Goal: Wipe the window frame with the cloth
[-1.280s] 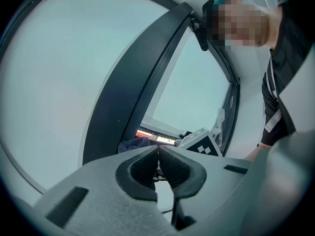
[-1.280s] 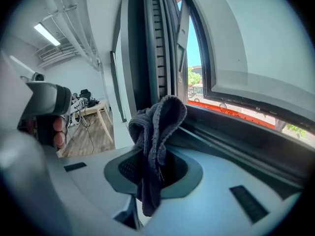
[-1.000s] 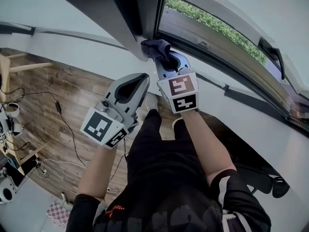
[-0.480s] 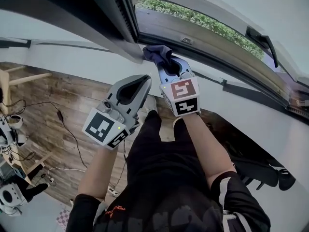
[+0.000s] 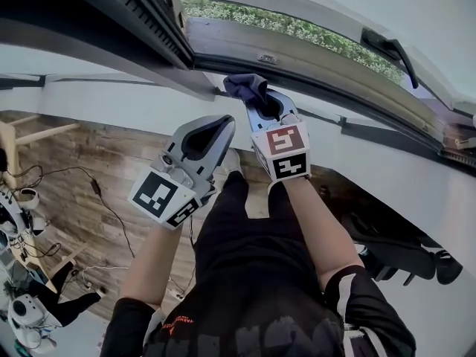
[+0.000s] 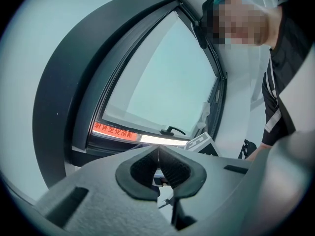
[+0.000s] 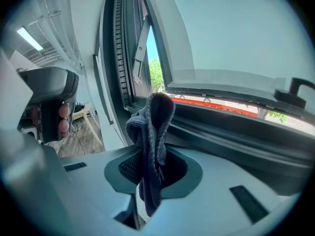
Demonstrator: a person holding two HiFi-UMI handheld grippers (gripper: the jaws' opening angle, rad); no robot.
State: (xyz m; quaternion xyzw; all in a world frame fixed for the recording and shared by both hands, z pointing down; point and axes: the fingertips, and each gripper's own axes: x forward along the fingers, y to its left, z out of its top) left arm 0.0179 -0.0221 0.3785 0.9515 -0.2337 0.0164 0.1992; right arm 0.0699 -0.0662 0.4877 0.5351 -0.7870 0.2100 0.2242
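**A wood floor with wires on it**

The floor (image 5: 74,155) is made of brown wood boards. Thin black wires (image 5: 104,199) lie on it in loops. At the left edge stand the legs of a light wood frame (image 5: 18,136). Small white and black machines (image 5: 22,314) sit in the lower left corner, with more wires around them. A white shoe (image 5: 233,157) stands on the boards.

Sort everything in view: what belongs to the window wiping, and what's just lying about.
In the job: cloth, clamped in the right gripper; window frame.

Lying about: left gripper, shut and empty; cables on the wooden floor; black chair.
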